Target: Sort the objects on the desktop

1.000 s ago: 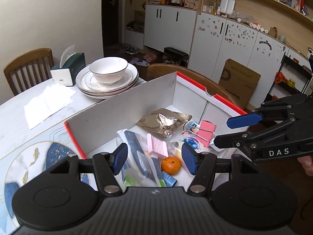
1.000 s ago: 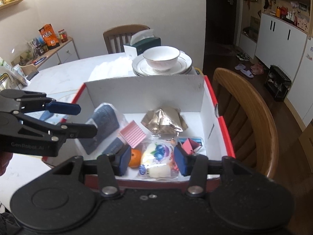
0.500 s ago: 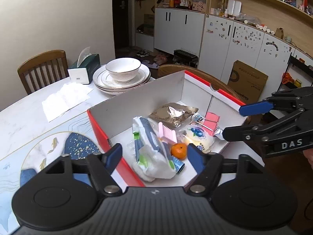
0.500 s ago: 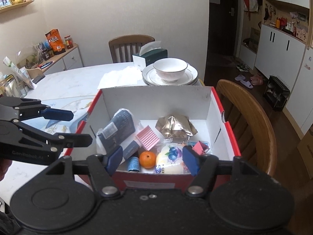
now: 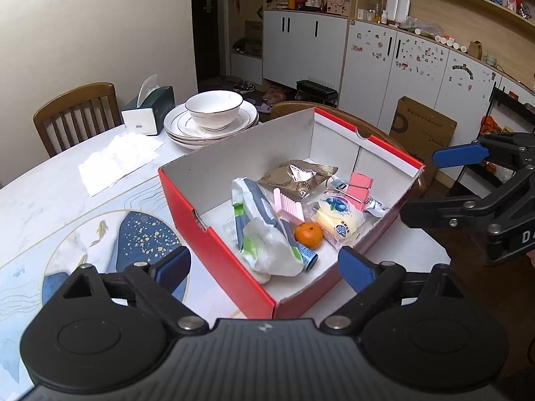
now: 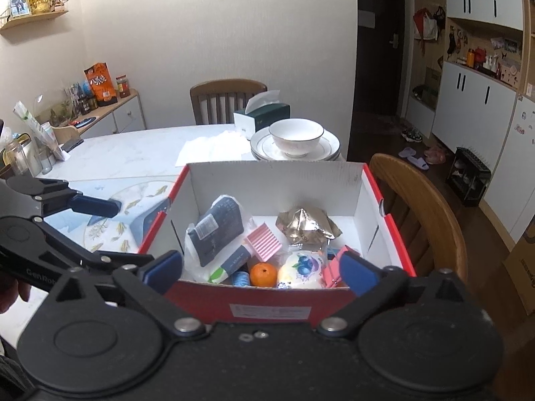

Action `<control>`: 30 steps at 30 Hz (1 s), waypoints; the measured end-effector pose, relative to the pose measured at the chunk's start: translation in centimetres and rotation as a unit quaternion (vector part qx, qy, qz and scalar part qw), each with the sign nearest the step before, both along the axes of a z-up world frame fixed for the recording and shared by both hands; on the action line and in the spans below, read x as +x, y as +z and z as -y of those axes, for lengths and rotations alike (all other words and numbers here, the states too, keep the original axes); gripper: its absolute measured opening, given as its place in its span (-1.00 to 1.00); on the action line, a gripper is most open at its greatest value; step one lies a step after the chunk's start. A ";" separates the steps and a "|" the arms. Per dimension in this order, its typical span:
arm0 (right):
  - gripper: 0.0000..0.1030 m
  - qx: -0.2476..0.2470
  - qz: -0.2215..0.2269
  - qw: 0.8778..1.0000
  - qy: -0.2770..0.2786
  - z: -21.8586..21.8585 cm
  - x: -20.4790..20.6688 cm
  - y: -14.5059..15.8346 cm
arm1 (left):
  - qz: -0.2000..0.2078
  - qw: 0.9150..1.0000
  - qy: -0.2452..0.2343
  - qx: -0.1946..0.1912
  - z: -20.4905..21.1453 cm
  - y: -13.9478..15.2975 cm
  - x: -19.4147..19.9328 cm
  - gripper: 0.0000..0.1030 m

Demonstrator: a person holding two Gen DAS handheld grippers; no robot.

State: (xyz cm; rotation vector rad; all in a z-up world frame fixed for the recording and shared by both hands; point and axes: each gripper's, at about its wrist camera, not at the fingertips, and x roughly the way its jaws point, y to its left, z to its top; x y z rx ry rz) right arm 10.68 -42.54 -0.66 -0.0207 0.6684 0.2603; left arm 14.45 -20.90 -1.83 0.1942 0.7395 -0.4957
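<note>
A red box with a white inside [image 5: 214, 234] [image 6: 267, 307] stands on the table. In it lie a small orange [image 5: 308, 234] [image 6: 264, 274], a white bag with a dark packet [image 5: 264, 230] [image 6: 217, 230], a pink comb [image 5: 289, 204] [image 6: 264, 241], a gold foil pack [image 5: 297, 175] [image 6: 306, 225], a blueberry bun pack [image 5: 337, 215] [image 6: 302, 267] and pink clips [image 5: 359, 183]. My left gripper [image 5: 264, 269] [image 6: 100, 234] is open and empty, above the box's near left corner. My right gripper [image 6: 260, 272] [image 5: 424, 187] is open and empty at the box's near side.
A bowl on stacked plates [image 5: 214, 113] [image 6: 296, 138] and a green tissue box [image 5: 150, 108] [image 6: 262, 117] stand beyond the box, with white paper [image 5: 117, 157] beside them. Wooden chairs [image 6: 418, 207] [image 5: 77, 110] flank the table. A blue fish placemat [image 5: 100, 244] lies left.
Both grippers have pulled back and up from the box, staying open and empty. The whole box now shows in both views. The objects inside have not moved.
</note>
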 end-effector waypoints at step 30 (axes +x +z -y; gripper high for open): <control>0.99 0.003 -0.004 1.000 -0.008 -0.4 -1.4 -0.6 | -0.011 1.000 0.018 -0.012 -1.2 -0.3 -1.1 0.85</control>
